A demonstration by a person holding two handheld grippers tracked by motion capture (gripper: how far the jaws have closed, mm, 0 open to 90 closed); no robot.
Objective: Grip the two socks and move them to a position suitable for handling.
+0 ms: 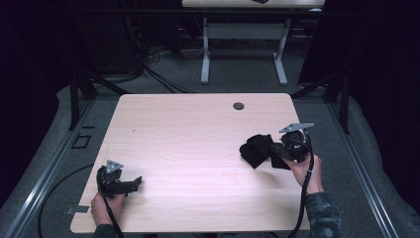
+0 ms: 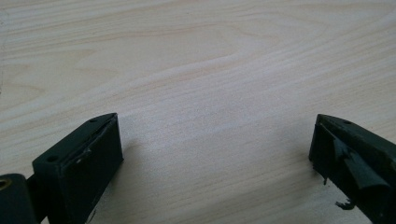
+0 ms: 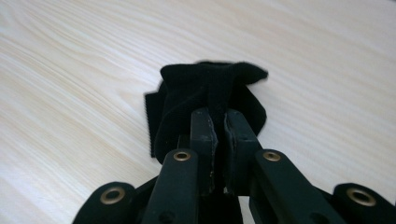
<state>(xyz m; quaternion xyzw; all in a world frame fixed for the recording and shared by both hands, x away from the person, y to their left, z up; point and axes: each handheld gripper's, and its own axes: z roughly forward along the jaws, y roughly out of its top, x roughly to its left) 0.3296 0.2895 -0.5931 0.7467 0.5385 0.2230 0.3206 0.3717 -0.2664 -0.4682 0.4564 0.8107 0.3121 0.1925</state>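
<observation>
1. Two hand-held grippers work over a pale, light-wood rectangular surface (image 1: 188,139). The left hand-held gripper (image 1: 132,184) sits low near the near-left corner, and the right hand-held gripper (image 1: 274,148) is at the right side.
2. The left hand-held gripper (image 2: 212,154) has its two black jaws spread wide apart, with bare wood grain between them and nothing held. In the high view it lies low over the surface, jaws pointing toward the right, held by the person's left hand (image 1: 101,206).
3. The right hand-held gripper (image 3: 218,126) has its jaws pressed together on a crumpled piece of black soft cloth (image 3: 205,93). A fold of the fabric runs up between the two jaw pads, and the rest bunches out beyond the tips.
4. In the high view the black cloth (image 1: 255,150) is on the right half of the surface, just left of the right hand-held gripper. Whether its lower edge rests on the wood or hangs slightly above it cannot be told.
5. The person's right hand (image 1: 304,168) grips the right tool from below, a patterned sleeve (image 1: 322,213) shows at the wrist, and a black cable (image 1: 303,198) trails down toward the near edge.
6. A small dark round grommet (image 1: 238,106) is set into the surface near its far edge, well apart from the cloth.
7. Beyond the surface, grey carpeted floor (image 1: 237,82) carries the white legs of another desk (image 1: 205,54).
</observation>
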